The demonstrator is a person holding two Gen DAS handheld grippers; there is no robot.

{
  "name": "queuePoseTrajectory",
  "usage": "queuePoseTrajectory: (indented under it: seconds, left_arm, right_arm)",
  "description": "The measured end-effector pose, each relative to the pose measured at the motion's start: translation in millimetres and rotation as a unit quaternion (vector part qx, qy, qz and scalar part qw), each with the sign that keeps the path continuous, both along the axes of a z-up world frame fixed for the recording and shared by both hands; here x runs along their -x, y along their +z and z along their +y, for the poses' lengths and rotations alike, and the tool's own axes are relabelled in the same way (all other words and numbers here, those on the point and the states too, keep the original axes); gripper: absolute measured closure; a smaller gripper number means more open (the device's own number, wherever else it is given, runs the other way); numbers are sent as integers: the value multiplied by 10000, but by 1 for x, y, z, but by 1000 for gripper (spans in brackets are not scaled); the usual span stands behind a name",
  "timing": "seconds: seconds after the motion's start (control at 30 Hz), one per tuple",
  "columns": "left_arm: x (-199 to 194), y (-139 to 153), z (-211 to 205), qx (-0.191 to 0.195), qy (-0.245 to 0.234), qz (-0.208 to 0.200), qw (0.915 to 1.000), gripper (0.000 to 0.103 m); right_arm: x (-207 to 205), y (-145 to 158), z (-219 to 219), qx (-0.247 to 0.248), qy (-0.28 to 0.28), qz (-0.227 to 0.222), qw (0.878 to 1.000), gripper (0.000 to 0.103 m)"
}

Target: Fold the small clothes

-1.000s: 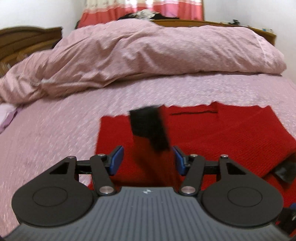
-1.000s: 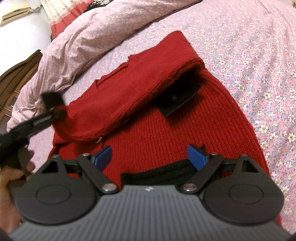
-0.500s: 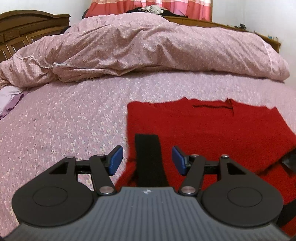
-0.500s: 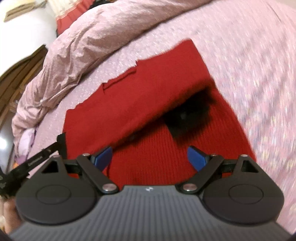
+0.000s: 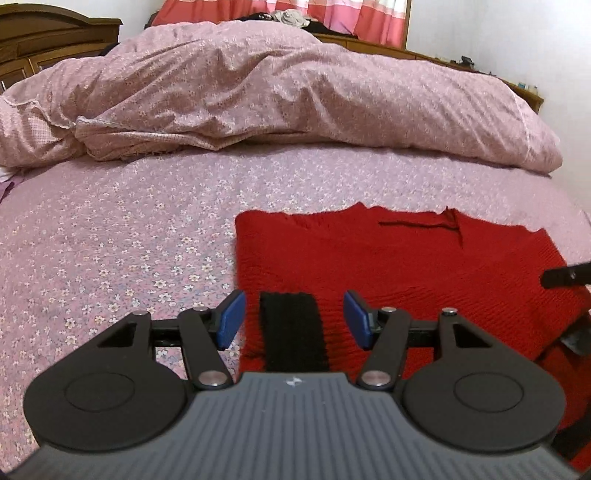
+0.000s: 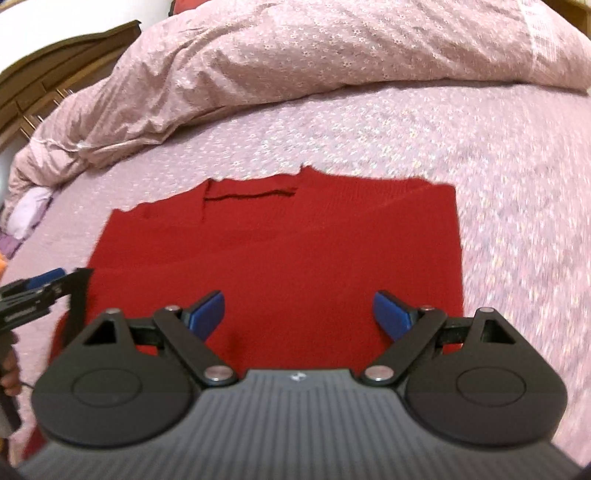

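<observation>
A red knitted sweater [image 5: 406, 266] lies flat on the pink floral sheet [image 5: 110, 251], folded into a rough rectangle. Its black cuff [image 5: 290, 332] lies along the sweater's left edge, between the blue pads [image 5: 231, 319] of my left gripper [image 5: 294, 319]. Red shows on both sides of the cuff, so the pads are not pressing it. In the right wrist view the sweater [image 6: 277, 251] fills the middle. My right gripper [image 6: 299, 314] hovers wide open over its near part with nothing between the fingers. The left gripper [image 6: 37, 291] and the cuff [image 6: 79, 295] show at that view's left edge.
A crumpled pink duvet [image 5: 295, 92] is heaped across the far side of the bed. Dark wooden furniture [image 5: 44, 40] stands at the back left and a red curtain [image 5: 332, 14] hangs behind. A lilac cloth [image 6: 26, 210] lies at the bed's left. A hand [image 6: 7, 369] holds the left gripper.
The sleeve with the black cuff, earlier lifted over the sweater, now lies flat at its left edge. My left gripper drew back leftward. My right gripper pulled back and rolled level; the sweater looks squared.
</observation>
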State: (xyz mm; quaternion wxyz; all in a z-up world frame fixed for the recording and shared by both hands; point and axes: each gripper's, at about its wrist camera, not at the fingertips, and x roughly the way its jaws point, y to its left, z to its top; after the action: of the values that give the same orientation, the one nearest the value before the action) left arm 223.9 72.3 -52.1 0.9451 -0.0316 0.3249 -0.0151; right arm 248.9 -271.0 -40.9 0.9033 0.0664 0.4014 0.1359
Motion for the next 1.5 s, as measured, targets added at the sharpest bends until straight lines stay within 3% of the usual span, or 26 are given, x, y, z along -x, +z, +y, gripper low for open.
queuePoseTrajectory:
  seconds: [0.17,0.3,0.53,0.67,0.83,1.07,1.3,1.37,1.43,1.47,1.5]
  left_arm:
    - [-5,-7,-1,110,-121,48,9999,39]
    - [-6,-13,-9,-128,-215,56,9997,39]
    - [-8,-21,-6,-165,-132,152,9997,39]
    - [-6,-19,-9,-198,-118,125,9997,40]
    - [5,-16,-20,-371,-252,-42,9990,45]
    - [12,-13,-26,-471,-315,-172,9982,47]
    - [3,-23,-24,-581,-235,-26,9980,47]
    - [0,-24,-22,-544,-223,-14,9983,47]
    - [-1,-24,-22,-549,-211,-33,9983,48]
    - [-1,-24,-23,-550,-198,-54,9983,52]
    - [0,-22,-24,-581,-160,-110,9981,66]
  right_arm:
    - [-25,-6,-7,67,88,-152,9998,14]
    - [-42,-9,-9,4,266,-266,9993,14]
    - [-64,-15,3,262,793,-338,9959,13]
    - [-67,-24,9,442,1031,-207,9935,12]
    - [-57,-31,17,904,1457,-470,9841,12]
    - [-59,-30,18,1077,1786,-621,9760,12]
    - [-64,-32,22,1163,2058,-636,9696,12]
    - [-65,-31,21,1156,2181,-607,9671,16]
    - [-65,-30,19,1090,2281,-573,9658,28]
    - [-63,-29,19,1069,2337,-578,9647,33]
    - [-61,-28,19,1025,2413,-573,9633,46]
